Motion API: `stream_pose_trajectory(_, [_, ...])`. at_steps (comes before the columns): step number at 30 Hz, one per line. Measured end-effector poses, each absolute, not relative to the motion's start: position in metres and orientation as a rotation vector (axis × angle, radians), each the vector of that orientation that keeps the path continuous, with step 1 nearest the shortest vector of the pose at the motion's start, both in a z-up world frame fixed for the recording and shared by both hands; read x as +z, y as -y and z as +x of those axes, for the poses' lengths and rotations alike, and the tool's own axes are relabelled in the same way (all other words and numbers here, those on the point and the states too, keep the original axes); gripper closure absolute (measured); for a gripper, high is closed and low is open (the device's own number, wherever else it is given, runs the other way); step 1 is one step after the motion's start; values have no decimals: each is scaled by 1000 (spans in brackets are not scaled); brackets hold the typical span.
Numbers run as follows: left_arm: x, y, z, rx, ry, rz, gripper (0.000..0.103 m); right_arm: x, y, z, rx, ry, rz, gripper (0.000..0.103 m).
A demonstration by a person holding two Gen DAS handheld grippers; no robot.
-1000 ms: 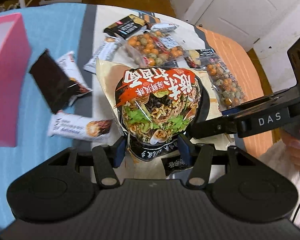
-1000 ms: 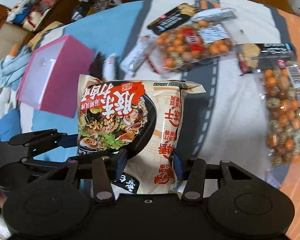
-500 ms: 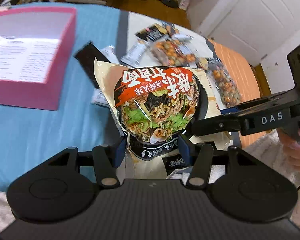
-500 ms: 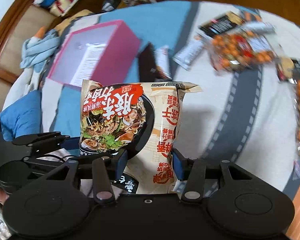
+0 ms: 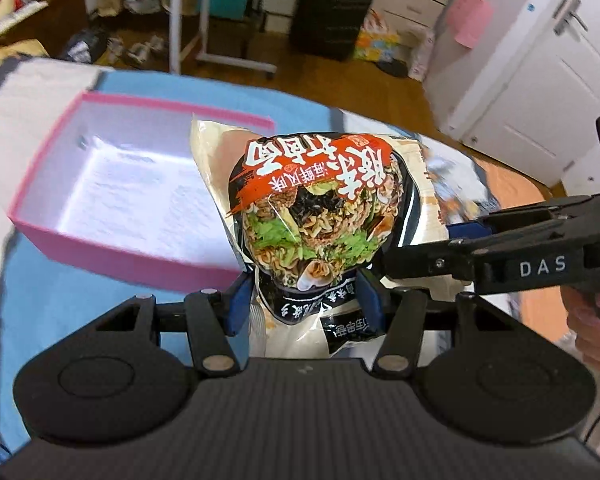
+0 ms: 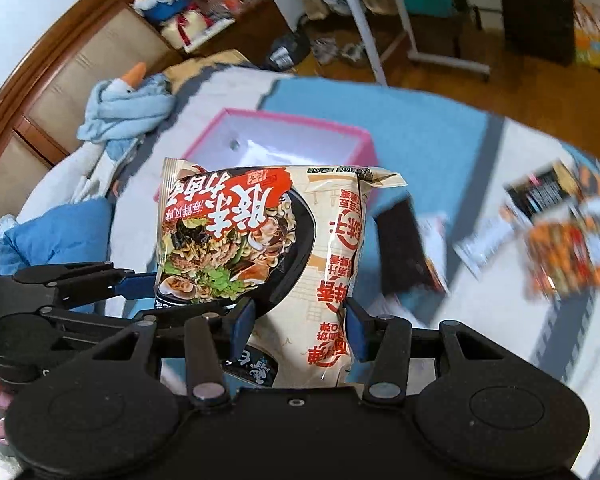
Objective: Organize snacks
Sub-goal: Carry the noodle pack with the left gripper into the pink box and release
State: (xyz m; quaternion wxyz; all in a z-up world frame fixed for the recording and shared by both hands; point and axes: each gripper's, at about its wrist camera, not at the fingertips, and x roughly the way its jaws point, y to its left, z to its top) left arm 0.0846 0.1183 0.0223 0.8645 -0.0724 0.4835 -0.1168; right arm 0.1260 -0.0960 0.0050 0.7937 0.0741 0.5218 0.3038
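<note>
A large noodle packet [image 5: 320, 216] with a red banner and a noodle-bowl picture is held in the air by both grippers. My left gripper [image 5: 306, 304] is shut on its lower edge. My right gripper [image 6: 300, 320] is shut on the same packet [image 6: 260, 240] from the right side; it shows in the left wrist view [image 5: 480, 256] as a black arm marked DAS. An open pink box [image 5: 140, 200] with a printed paper sheet inside lies on the blue bedcover, just left of and behind the packet; it also shows in the right wrist view [image 6: 292, 140].
Other snacks lie blurred on the bedcover at the right: a dark packet [image 6: 404, 248], a black-labelled packet [image 6: 548, 192] and a bag of orange nuts [image 6: 568, 256]. A blue stuffed toy [image 6: 128, 108] lies by the wooden headboard. A white stand [image 5: 176, 20] is on the floor.
Both grippers have carried the noodle packet to the left and higher, toward the pink box. The box now lies close behind the packet, and the other snacks have slid off to the right.
</note>
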Motion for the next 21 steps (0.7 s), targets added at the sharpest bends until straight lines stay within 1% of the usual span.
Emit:
stream_pose_trajectory(4, [25, -145, 116, -182, -995, -132, 50, 3, 64, 154, 668, -1088, 167, 49])
stream_pose_trajectory(7, [15, -171, 142, -152, -989, -180, 49, -5, 43, 177, 672, -1065, 183, 50])
stream_pose_trajectory(13, [-6, -223, 194, -192, -964, -172, 49, -24, 0, 209, 643, -1001, 186, 51])
stream_pose_trajectory(19, [-45, -241, 228, -197, -1015, -243, 48, -53, -16, 231, 603, -1057, 205, 52])
stream_pose_trajectory(21, [-59, -240, 235, -203, -1032, -254, 48, -61, -19, 232, 583, -1068, 173, 53])
